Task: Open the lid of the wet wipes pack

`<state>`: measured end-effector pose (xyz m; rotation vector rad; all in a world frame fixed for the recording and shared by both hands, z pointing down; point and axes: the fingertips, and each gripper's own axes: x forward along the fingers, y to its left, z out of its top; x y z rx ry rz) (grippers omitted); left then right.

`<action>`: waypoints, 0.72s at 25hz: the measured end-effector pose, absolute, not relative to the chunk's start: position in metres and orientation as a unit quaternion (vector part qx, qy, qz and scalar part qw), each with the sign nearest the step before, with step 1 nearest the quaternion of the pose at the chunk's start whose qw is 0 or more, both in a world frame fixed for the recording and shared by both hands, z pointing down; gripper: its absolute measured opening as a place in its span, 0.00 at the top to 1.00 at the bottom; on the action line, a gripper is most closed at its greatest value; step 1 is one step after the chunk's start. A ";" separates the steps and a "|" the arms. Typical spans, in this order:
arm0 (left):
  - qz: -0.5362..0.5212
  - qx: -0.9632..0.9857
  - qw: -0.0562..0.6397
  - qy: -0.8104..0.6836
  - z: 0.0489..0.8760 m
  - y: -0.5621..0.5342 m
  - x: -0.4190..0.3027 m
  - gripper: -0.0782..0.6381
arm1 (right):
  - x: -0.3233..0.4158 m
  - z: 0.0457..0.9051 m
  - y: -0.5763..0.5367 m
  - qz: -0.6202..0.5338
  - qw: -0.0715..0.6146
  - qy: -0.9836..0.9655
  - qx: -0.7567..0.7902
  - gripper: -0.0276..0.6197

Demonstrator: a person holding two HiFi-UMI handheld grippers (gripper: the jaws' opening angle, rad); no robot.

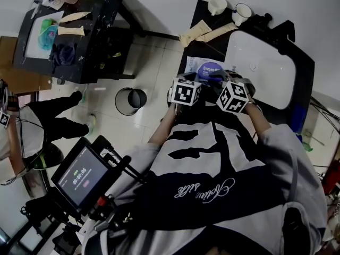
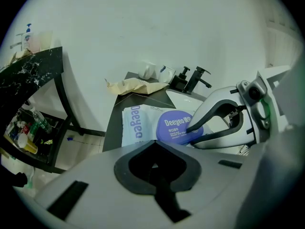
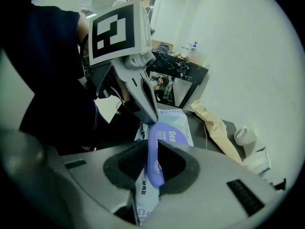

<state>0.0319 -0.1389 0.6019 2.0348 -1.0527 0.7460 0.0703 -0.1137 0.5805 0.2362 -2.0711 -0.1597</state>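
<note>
A: Grippers?
B: Left gripper (image 1: 192,88) and right gripper (image 1: 227,89) side by side over the wet wipes pack (image 1: 193,62); marker cubes close together; purple lid (image 1: 209,69) shows between them.
A: Surroundings?
B: Pack lies on black counter (image 1: 197,16), just beside white basin (image 1: 263,68); two cups (image 1: 218,5) and beige bag (image 1: 206,32) at far edge; round bin (image 1: 130,100) on floor, left.

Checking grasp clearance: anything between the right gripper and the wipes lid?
Nothing visible. The purple lid sits clamped in the jaws of the right gripper. The left gripper, shut, rests its tip on the pack beside the lid, not across it.
</note>
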 end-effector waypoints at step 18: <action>0.301 0.799 0.332 -0.401 0.606 -0.138 0.035 0.89 | 0.072 0.575 -0.129 0.039 0.421 -0.896 0.138 0.86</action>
